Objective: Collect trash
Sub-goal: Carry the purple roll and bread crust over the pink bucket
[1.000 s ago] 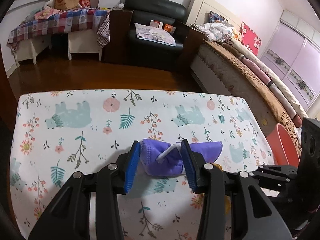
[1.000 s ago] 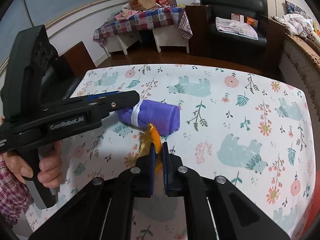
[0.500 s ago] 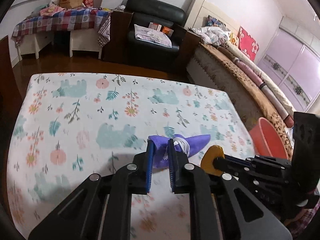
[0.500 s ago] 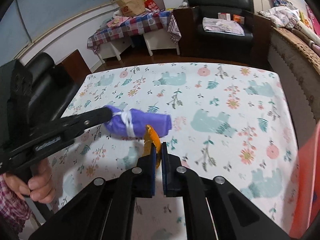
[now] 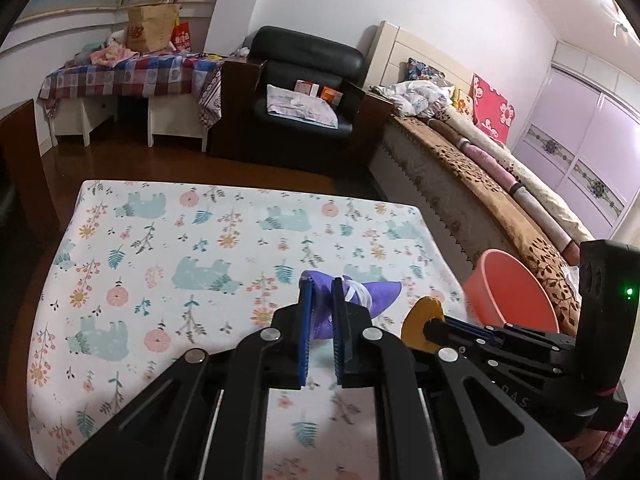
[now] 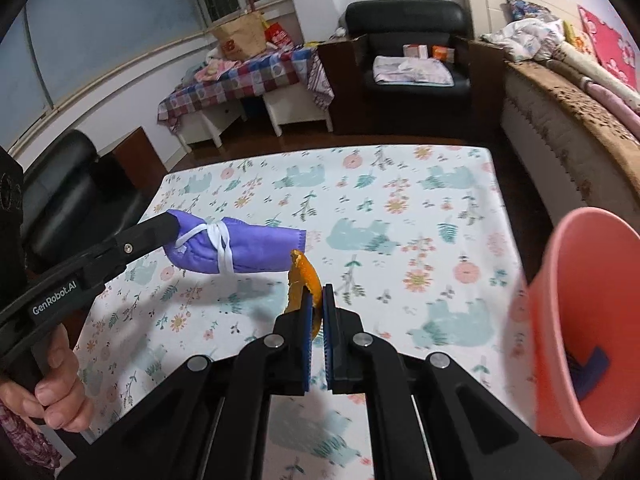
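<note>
My left gripper (image 5: 320, 284) is shut on a rolled purple face mask (image 5: 372, 294) tied with its white strap and holds it above the table; the mask also shows in the right wrist view (image 6: 248, 250). My right gripper (image 6: 317, 294) is shut on a curled orange peel (image 6: 304, 276), also lifted off the table; the peel shows in the left wrist view (image 5: 420, 328). A pink bucket (image 6: 576, 320) stands off the table's right edge, with something dark inside it. It also shows in the left wrist view (image 5: 508, 292).
The table carries a white cloth with bears and flowers (image 5: 200, 248). Beyond it stand a black armchair (image 5: 308, 92), a bed (image 5: 500, 184) at the right and a checked-cloth table (image 5: 128, 76) at the back left.
My left gripper closed on the purple mask and lifted it. Both grippers rose and drew back toward the right, and the pink bucket came into view.
</note>
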Motion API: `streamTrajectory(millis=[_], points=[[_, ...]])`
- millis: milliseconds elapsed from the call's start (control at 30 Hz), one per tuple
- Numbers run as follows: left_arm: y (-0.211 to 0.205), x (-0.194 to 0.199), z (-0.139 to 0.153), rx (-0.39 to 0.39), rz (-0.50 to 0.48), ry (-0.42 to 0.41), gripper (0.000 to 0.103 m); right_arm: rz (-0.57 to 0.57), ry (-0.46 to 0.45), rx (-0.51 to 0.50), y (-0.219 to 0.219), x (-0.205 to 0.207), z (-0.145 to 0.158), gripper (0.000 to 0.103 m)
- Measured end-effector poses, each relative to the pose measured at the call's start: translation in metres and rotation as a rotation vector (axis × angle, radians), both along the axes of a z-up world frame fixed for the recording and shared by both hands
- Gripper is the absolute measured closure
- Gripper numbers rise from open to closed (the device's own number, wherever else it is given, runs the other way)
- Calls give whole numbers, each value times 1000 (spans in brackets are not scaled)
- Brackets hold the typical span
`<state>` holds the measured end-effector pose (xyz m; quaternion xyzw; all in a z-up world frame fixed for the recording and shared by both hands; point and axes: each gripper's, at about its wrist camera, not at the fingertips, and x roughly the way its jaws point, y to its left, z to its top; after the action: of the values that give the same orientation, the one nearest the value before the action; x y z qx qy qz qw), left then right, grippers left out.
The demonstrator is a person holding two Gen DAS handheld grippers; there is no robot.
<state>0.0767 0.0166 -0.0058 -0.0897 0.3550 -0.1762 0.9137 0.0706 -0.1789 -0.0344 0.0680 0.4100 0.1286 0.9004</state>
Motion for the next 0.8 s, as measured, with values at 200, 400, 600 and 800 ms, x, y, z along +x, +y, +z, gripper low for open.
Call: streamTrajectory(millis=[200, 400, 600, 800], points=[[-34, -12, 7, 37, -28, -7, 95, -54, -26, 7, -26, -15, 11, 99], [-61, -22, 16, 70, -41, -36, 95, -111, -40, 17, -51, -30, 16, 99], [-86, -28, 24, 98, -55, -54, 95, -163, -62, 19, -76, -43, 21, 99], [-113, -32, 32, 120, -89, -80, 95, -214, -77, 19, -102, -54, 22, 99]])
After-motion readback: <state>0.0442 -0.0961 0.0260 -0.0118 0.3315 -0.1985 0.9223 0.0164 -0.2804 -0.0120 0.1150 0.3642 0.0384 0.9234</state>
